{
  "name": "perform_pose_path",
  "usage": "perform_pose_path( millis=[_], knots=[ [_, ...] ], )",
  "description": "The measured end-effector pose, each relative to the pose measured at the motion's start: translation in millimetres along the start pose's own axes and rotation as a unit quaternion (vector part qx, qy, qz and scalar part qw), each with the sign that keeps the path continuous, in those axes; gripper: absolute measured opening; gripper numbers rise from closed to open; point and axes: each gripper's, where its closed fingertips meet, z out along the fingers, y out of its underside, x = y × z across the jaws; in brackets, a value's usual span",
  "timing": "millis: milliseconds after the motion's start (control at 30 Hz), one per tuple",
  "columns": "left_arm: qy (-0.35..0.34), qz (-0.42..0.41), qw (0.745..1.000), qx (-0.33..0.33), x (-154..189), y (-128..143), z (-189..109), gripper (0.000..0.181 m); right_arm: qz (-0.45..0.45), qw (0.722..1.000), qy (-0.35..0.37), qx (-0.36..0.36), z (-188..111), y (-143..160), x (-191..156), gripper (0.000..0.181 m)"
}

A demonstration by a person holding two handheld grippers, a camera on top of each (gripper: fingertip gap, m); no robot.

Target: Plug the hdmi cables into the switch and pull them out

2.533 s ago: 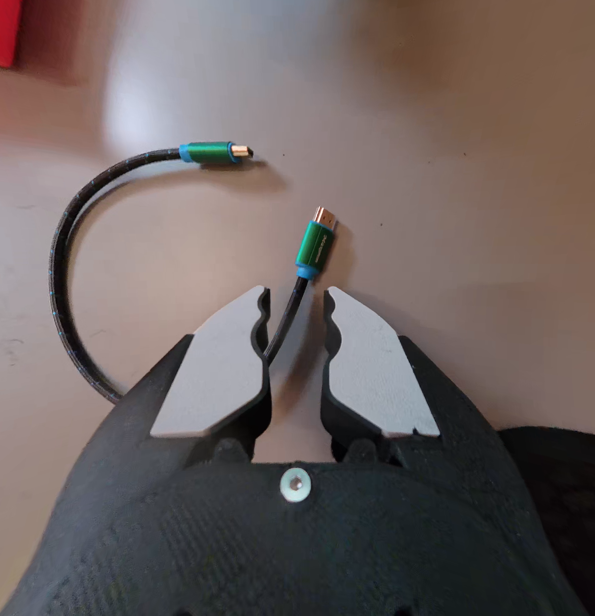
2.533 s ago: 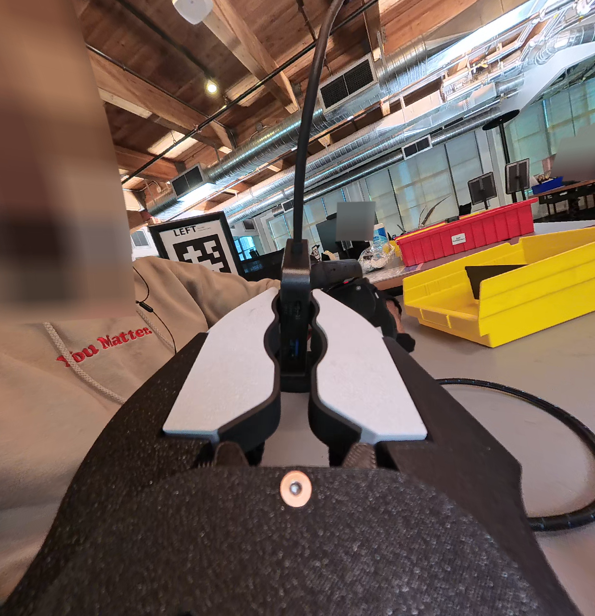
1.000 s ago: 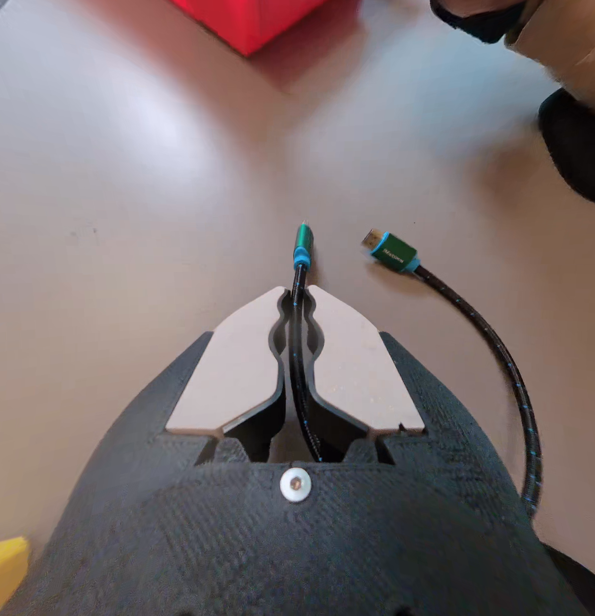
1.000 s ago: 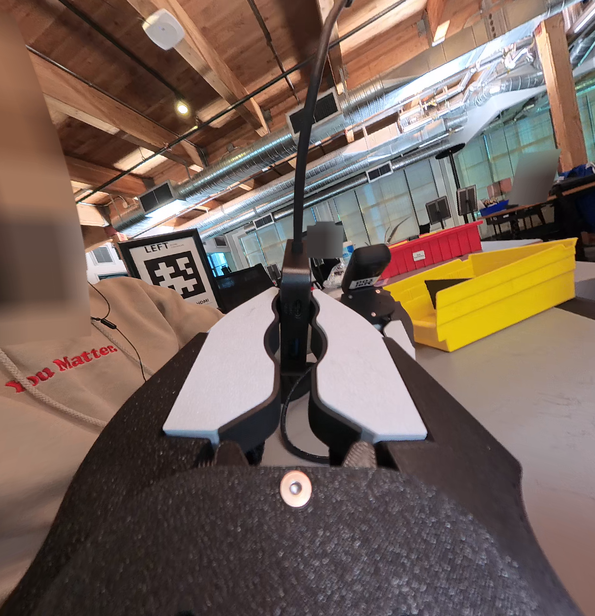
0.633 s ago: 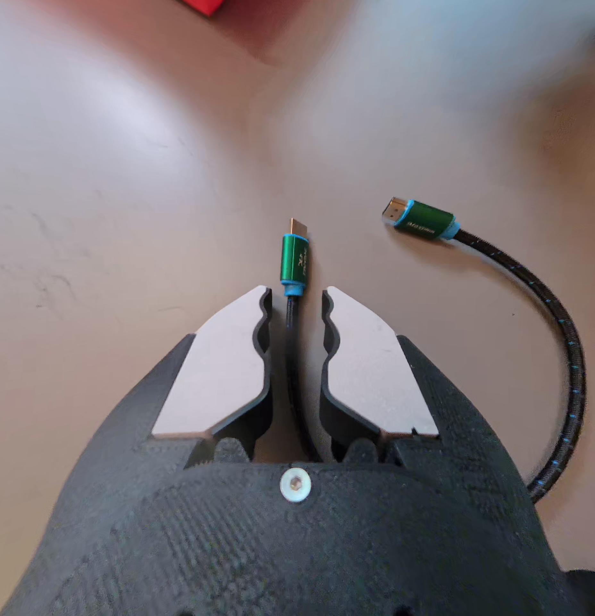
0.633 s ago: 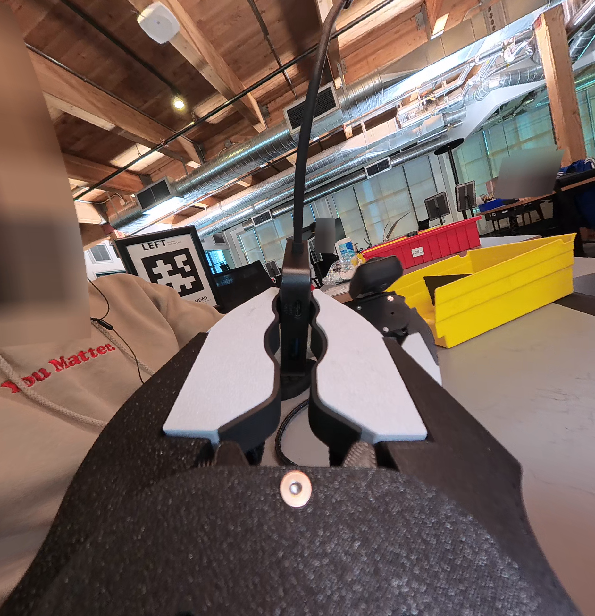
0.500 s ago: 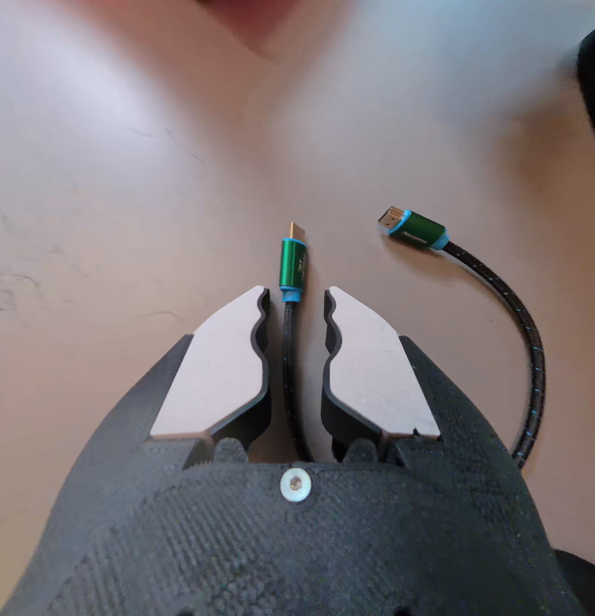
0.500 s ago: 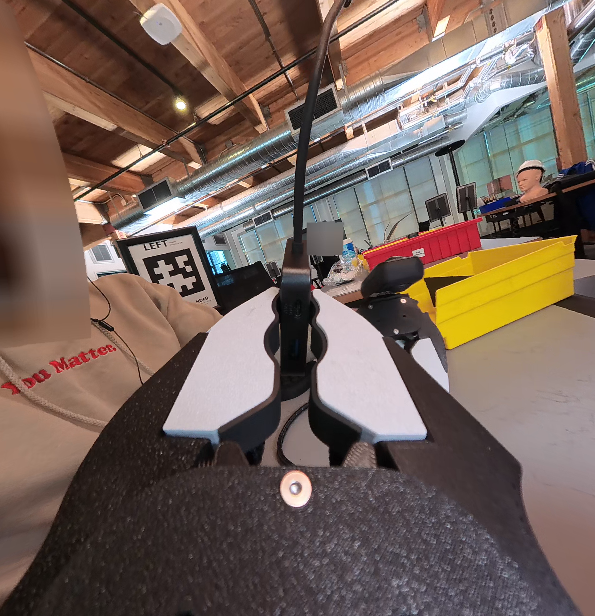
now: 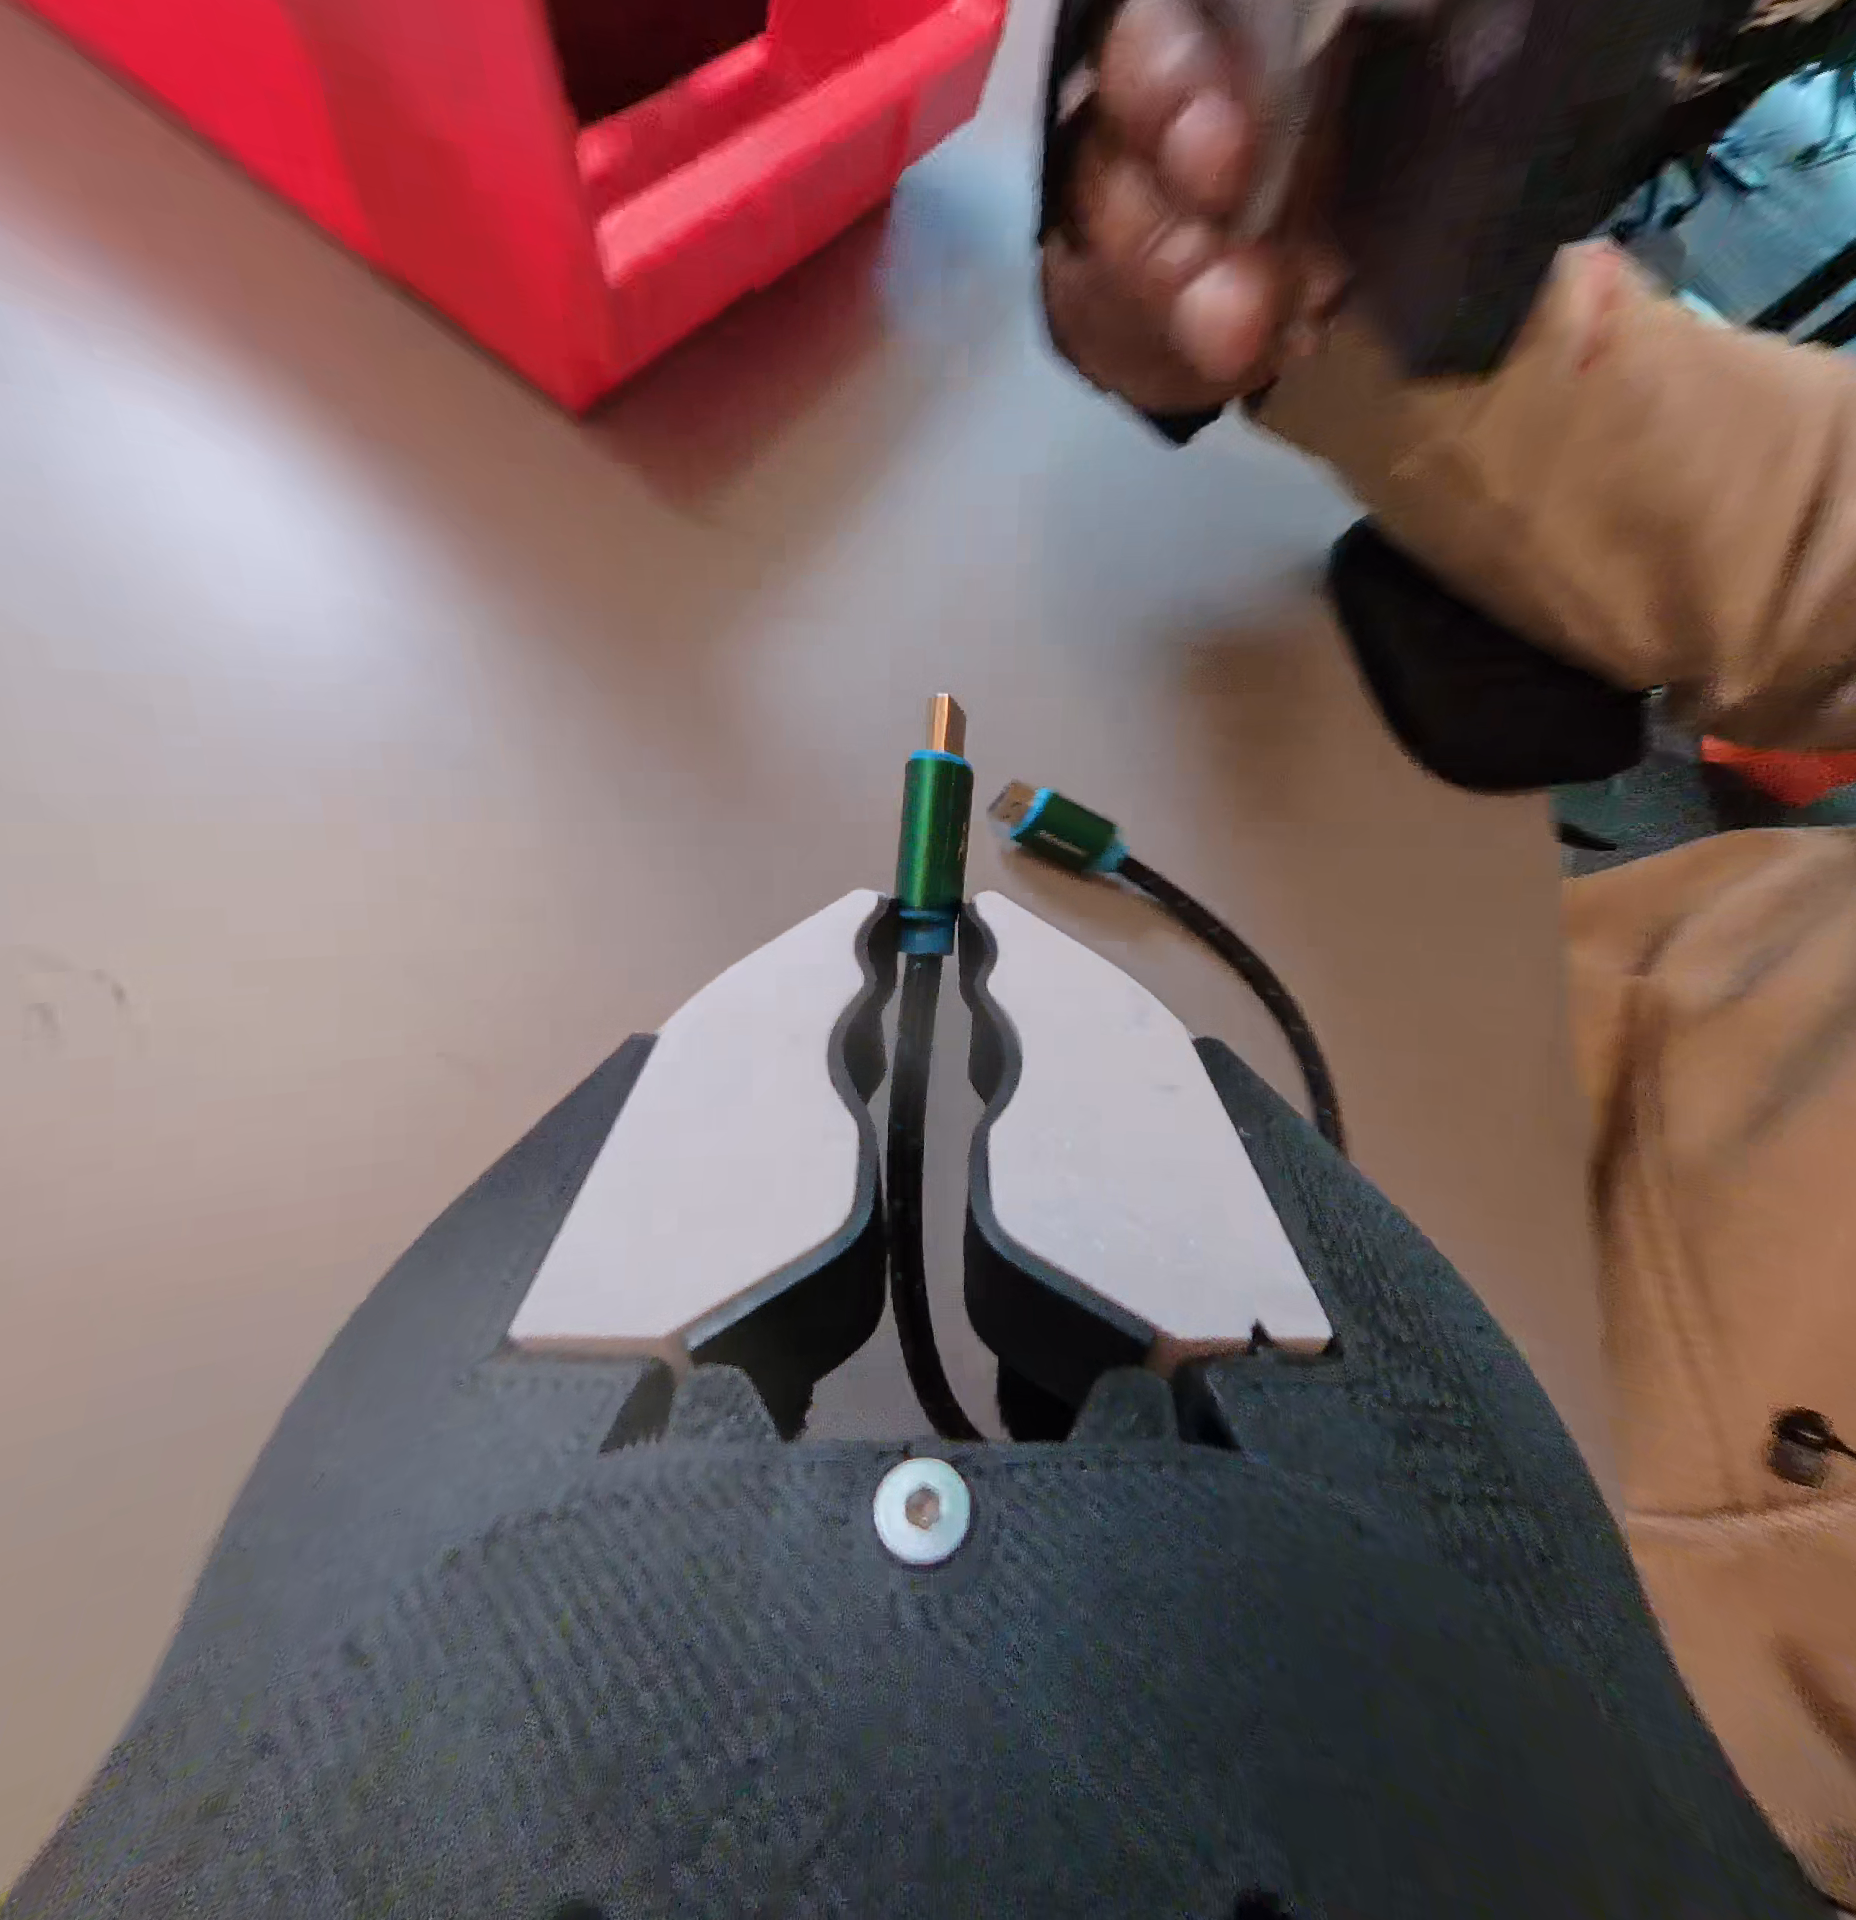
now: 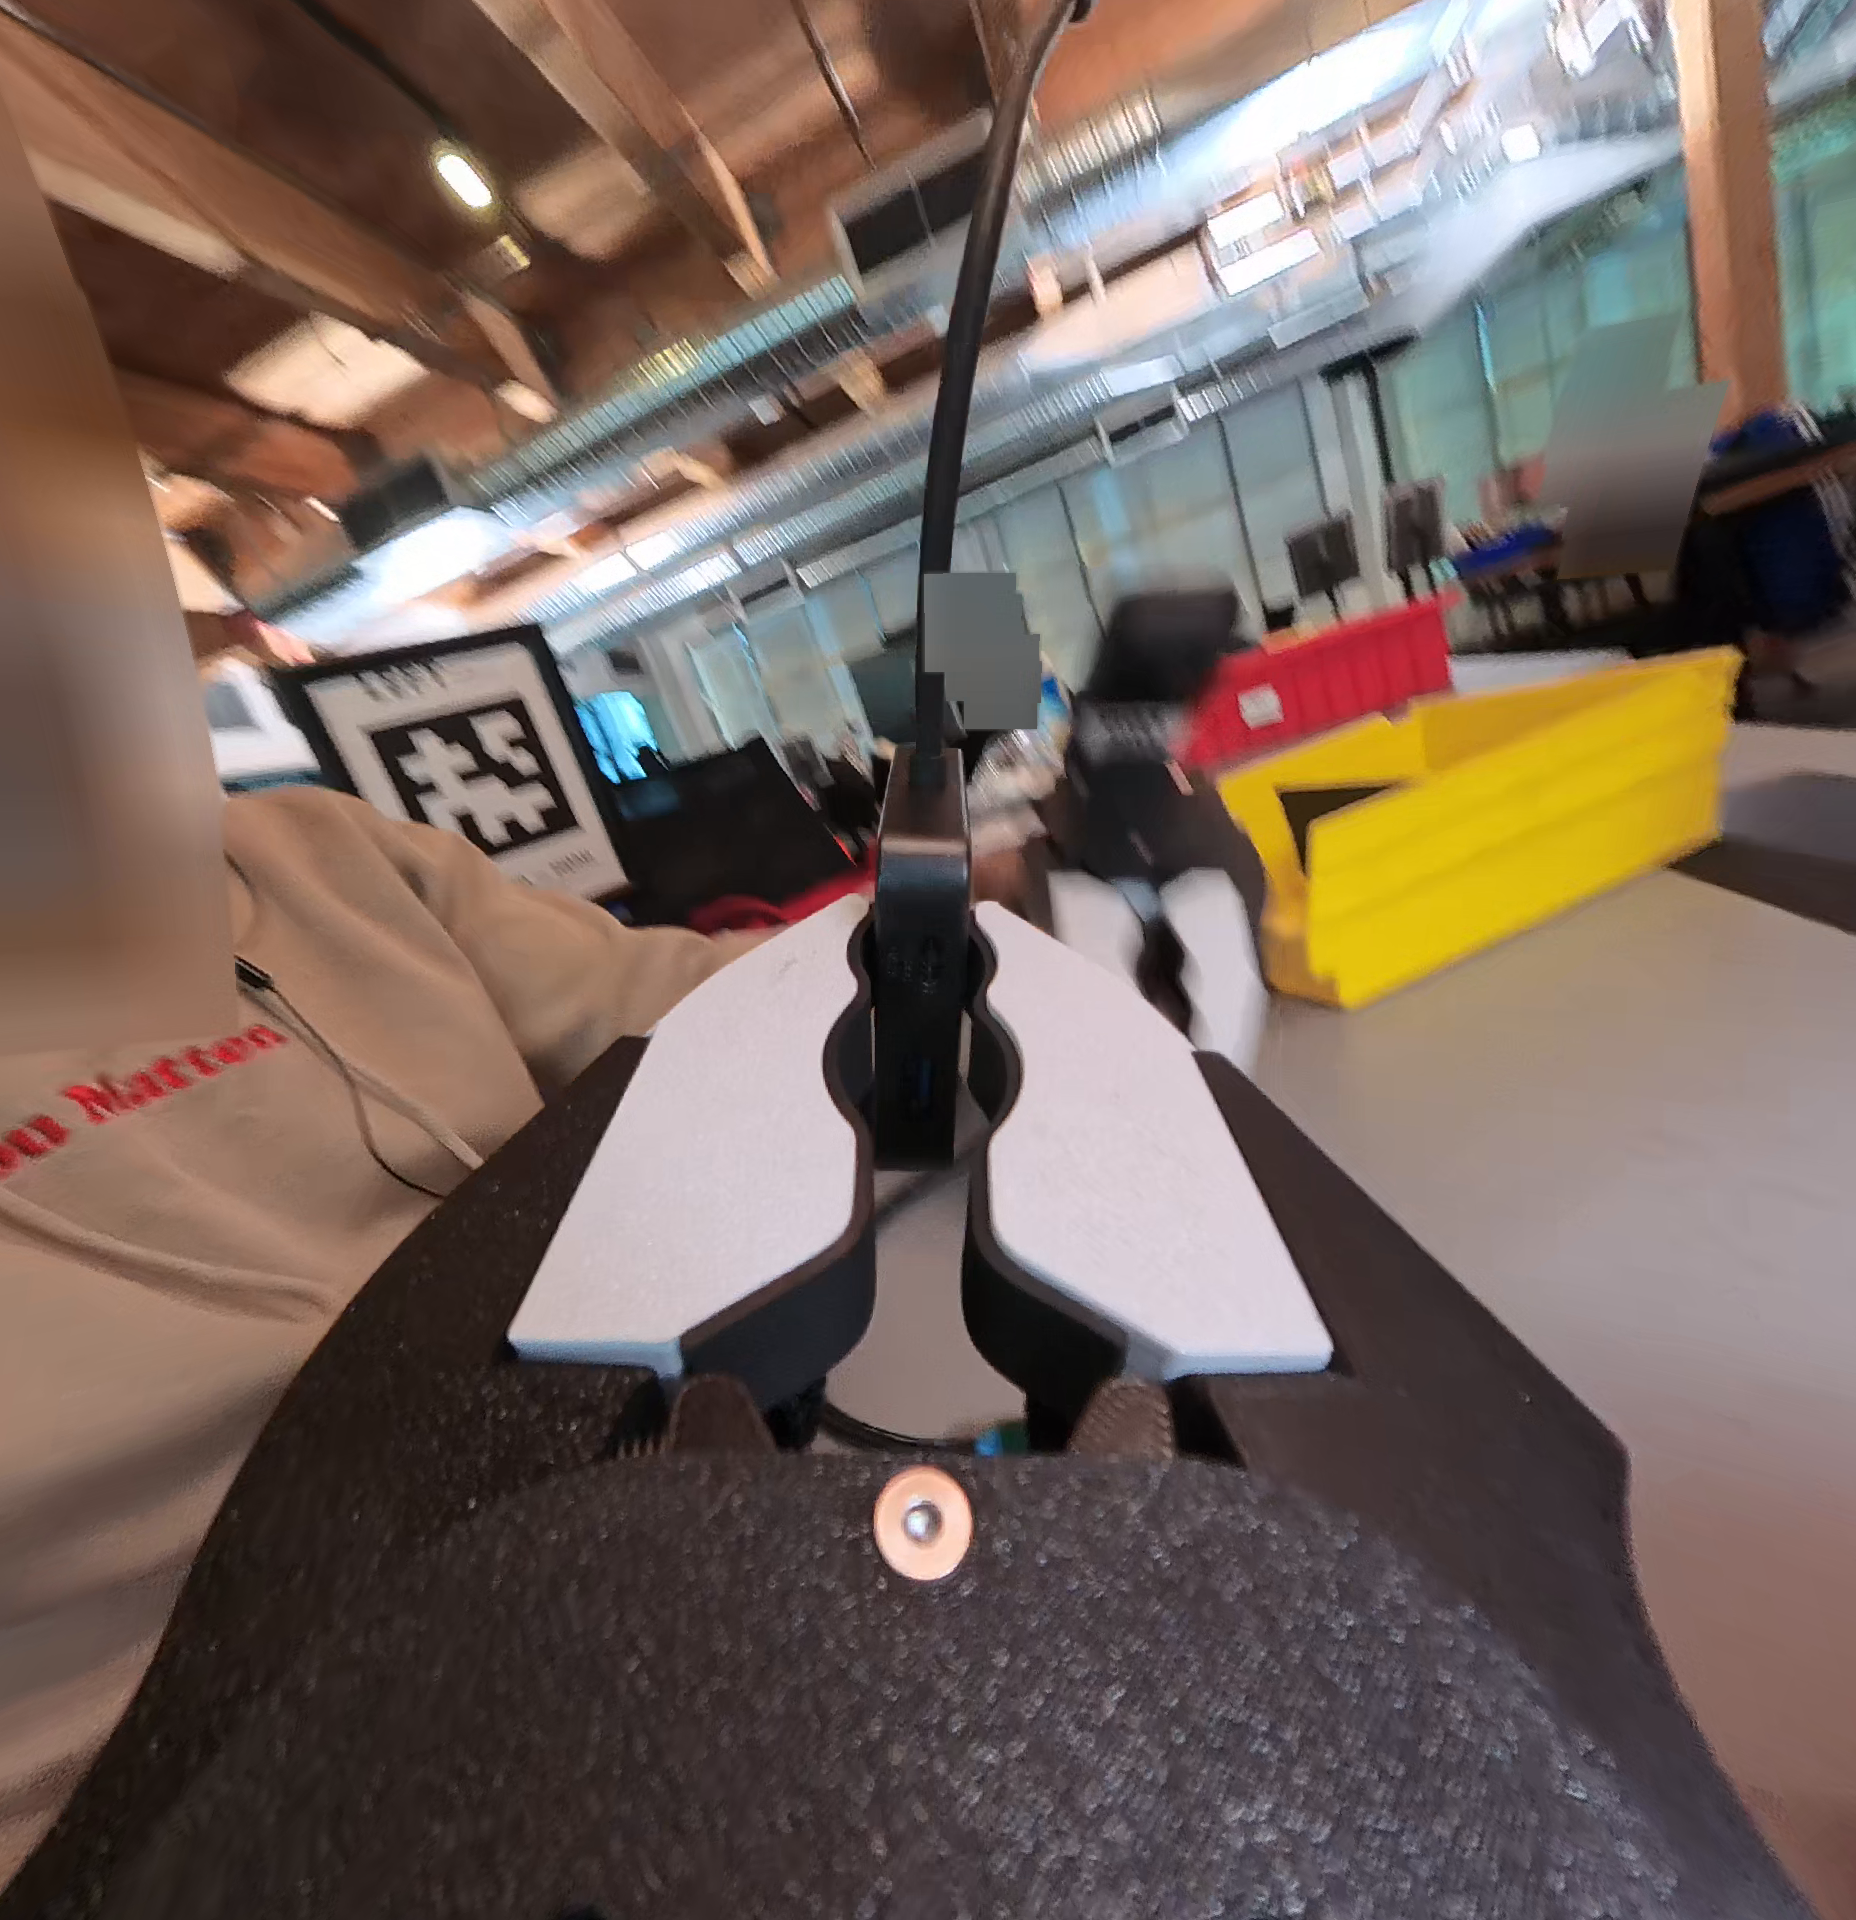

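Observation:
My left gripper (image 9: 929, 906) is shut on the braided black HDMI cable (image 9: 908, 1122), right at the blue collar behind its green plug (image 9: 934, 836). The plug's gold tip (image 9: 945, 719) points forward above the table. The cable's other green plug (image 9: 1064, 831) lies on the table just to the right. My right gripper (image 10: 922, 920) is shut on the black switch (image 10: 919, 987), held upright, with its own black cable (image 10: 971, 395) rising from the top. The left gripper (image 10: 1163, 951) shows beyond it in the right wrist view, blurred.
A red bin (image 9: 591, 156) stands on the table ahead of the left gripper. A person's hand (image 9: 1184, 208) and tan sleeve (image 9: 1589, 499) are at the upper right. A yellow bin (image 10: 1475, 810), a red bin (image 10: 1339, 665) and a black-and-white marker board (image 10: 456, 758) stand behind. The gap from one gripper's tips to the other's is roughly 15 centimetres.
My left gripper, open around the cable half a second ago, has shut on it behind the green plug and tipped up toward the red bin. The right gripper still holds the switch.

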Motion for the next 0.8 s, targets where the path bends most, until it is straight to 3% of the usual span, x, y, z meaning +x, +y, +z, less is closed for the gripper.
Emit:
perform_pose_path(
  millis=[100, 233, 433, 800],
  knots=[
    [0.013, 0.041, 0.999, -0.01, 24, -22, -15, 0.011, 0.016, 0.999, 0.02, -0.027, -4, 6, 9, 0.013],
    [0.009, 0.105, 0.994, -0.033, 44, -35, -13, 0.011, 0.019, 0.998, 0.047, -0.042, -3, 14, 19, 0.013],
    [-0.035, 0.118, 0.99, -0.073, 34, -22, -3, 0.011, 0.023, 0.993, 0.067, -0.09, 5, 34, 27, 0.013],
    [-0.011, 0.087, 0.99, -0.11, 29, -2, 6, 0.011, -0.022, 0.982, 0.099, -0.161, 12, 54, 31, 0.013]
  ],
)
